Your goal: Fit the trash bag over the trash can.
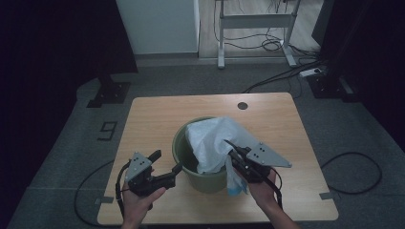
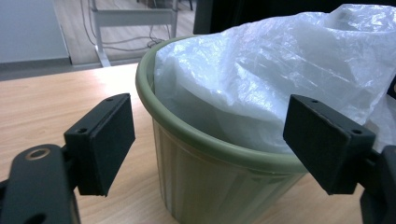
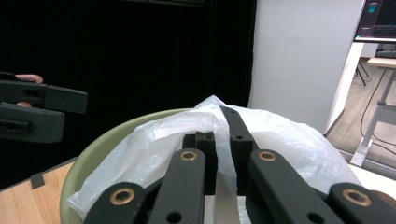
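The bag sits partly inside the bin mid-desk, its edge pinched by the right tool at the bin's near rim, while the left tool, released, waits beside the bin; lining seems half done.

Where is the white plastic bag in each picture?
High view: the white plastic bag sits in the middle of the table, bulging out of the green bucket, pinched at its near-right edge by the right claw.
Left gripper view: the bag fills the upper right, inside the bucket's rim.
Right gripper view: the bag lies low in the centre, a fold squeezed between the shut jaws.
Shared landmark: the green bucket's rim.
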### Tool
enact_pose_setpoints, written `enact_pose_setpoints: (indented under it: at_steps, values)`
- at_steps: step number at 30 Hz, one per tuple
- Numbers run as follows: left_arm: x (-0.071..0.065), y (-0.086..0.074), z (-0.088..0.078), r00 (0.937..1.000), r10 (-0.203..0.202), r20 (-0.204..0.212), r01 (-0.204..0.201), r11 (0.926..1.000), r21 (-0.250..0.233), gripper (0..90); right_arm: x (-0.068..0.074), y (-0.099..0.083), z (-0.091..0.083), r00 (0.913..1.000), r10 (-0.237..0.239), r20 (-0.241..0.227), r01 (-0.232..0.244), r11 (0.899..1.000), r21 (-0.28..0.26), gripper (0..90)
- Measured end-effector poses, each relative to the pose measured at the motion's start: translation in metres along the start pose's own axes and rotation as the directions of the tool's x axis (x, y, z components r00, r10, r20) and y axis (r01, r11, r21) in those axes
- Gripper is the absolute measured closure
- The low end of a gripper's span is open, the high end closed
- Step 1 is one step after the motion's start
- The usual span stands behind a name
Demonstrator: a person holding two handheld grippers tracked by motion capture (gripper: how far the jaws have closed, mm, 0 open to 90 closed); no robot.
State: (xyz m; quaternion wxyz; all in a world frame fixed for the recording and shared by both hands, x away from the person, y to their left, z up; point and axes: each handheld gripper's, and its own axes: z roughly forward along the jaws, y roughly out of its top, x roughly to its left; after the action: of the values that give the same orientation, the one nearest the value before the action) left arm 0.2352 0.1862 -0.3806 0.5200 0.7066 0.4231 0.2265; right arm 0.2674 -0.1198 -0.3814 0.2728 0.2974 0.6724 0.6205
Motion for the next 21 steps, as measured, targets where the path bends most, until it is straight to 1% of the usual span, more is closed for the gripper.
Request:
enact_pose_setpoints:
  at_steps: [2,5,6,8,9,10,11,17,19,21]
  values:
    - [-0.001,-0.003,0.0,0.9999,-0.004,-0.009,0.004,0.9996,-0.027,16.0,0.001,0.0,0.001,1.0,0.002,-0.002,-0.002,1.0,0.002,86.0]
    - [-0.004,-0.005,-0.002,0.9995,-0.01,-0.031,0.008,0.997,-0.077,16.0,0.002,0.0,0.002,1.0,0.004,-0.003,-0.004,1.0,0.006,86.0]
    - [-0.005,-0.005,-0.002,0.9994,-0.009,-0.032,0.006,0.9959,-0.09,16.0,0.002,0.0,0.002,1.0,0.005,-0.004,-0.005,1.0,0.008,86.0]
    - [-0.01,-0.005,-0.003,0.9992,0.006,-0.038,-0.01,0.9929,-0.119,16.0,0.002,0.001,0.004,1.0,0.006,-0.003,-0.006,1.0,0.011,86.0]
    - [-0.013,-0.005,-0.003,0.9993,0.012,-0.036,-0.017,0.9916,-0.128,16.0,0.002,0.002,0.004,1.0,0.009,-0.002,-0.009,1.0,0.013,86.0]
    - [-0.013,-0.005,-0.003,0.9993,0.012,-0.036,-0.017,0.9916,-0.128,15.9,0.003,0.003,0.005,1.0,0.009,-0.002,-0.009,1.0,0.014,86.0]
    - [-0.019,-0.004,-0.002,0.9996,0.018,-0.019,-0.021,0.9898,-0.141,15.8,0.003,0.004,0.006,1.0,0.009,0.0,-0.009,1.0,0.015,86.0]
    - [-0.042,-0.001,0.005,0.9973,0.067,0.029,-0.062,0.988,-0.141,15.5,0.011,0.012,0.011,0.9999,-0.012,-0.003,0.012,1.0,0.023,85.9]
    - [-0.049,-0.002,0.009,0.996,0.083,0.034,-0.078,0.9879,-0.134,15.5,0.012,0.013,0.013,0.9999,-0.015,-0.002,0.016,1.0,0.027,86.0]
    - [-0.054,-0.003,0.014,0.9944,0.102,0.028,-0.098,0.9881,-0.119,15.5,0.013,0.012,0.015,0.9999,-0.013,-0.003,0.013,0.999,0.033,85.9]
